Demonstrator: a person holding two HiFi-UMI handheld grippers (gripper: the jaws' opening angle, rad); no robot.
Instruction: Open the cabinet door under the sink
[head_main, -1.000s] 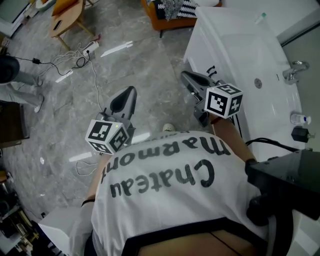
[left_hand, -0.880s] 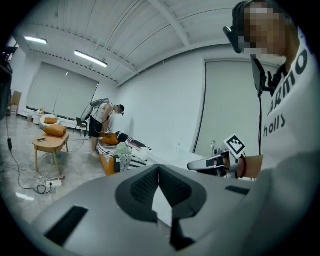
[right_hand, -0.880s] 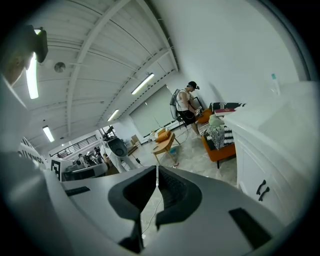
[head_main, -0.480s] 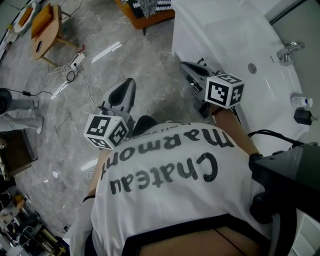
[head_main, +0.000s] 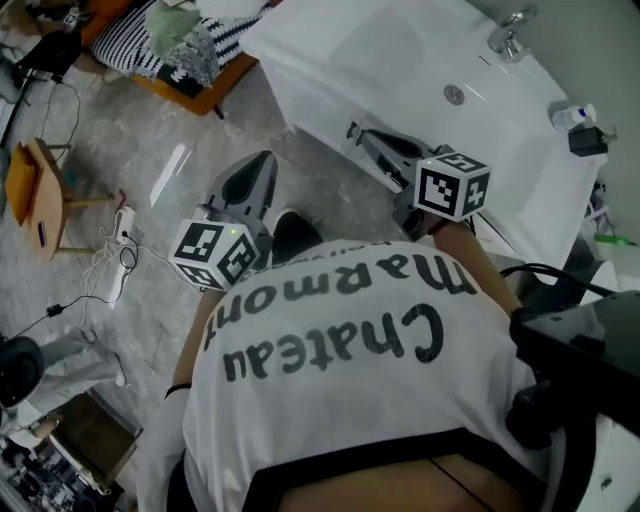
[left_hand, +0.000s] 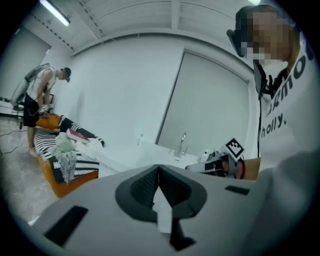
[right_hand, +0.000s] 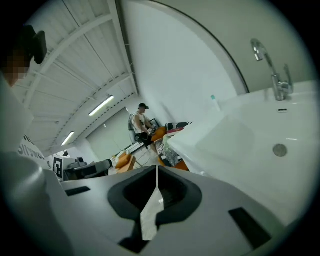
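1. The cabinet under the sink showed in the head view only as a plain white cabinet front (head_main: 312, 108) below the basin's near edge. We saw it so steeply that we could not tell whether its door was shut or ajar.
2. Above it sat the white rectangular sink basin (head_main: 400, 60), with a chrome tap (head_main: 510, 35) at its far side and a round metal fitting (head_main: 454, 95) in its wall.
3. Our right gripper (head_main: 358, 133) pointed at that white front with its tip just beside it; we could not tell whether it touched. Its jaws met at the tips with nothing between them.
4. Our left gripper (head_main: 262, 165) hung over the grey marbled floor (head_main: 130, 120), apart from the cabinet. Its jaws were pressed fully together and held nothing.
5. A small clear bottle (head_main: 572, 115) stood at the basin's right end.
6. Beyond the basin's left end stood an orange bench with a black-and-white striped cushion (head_main: 165, 50).
7. Farther left on the floor were a light wooden stool (head_main: 40, 200) and a white power strip (head_main: 122, 225) with loose cables.
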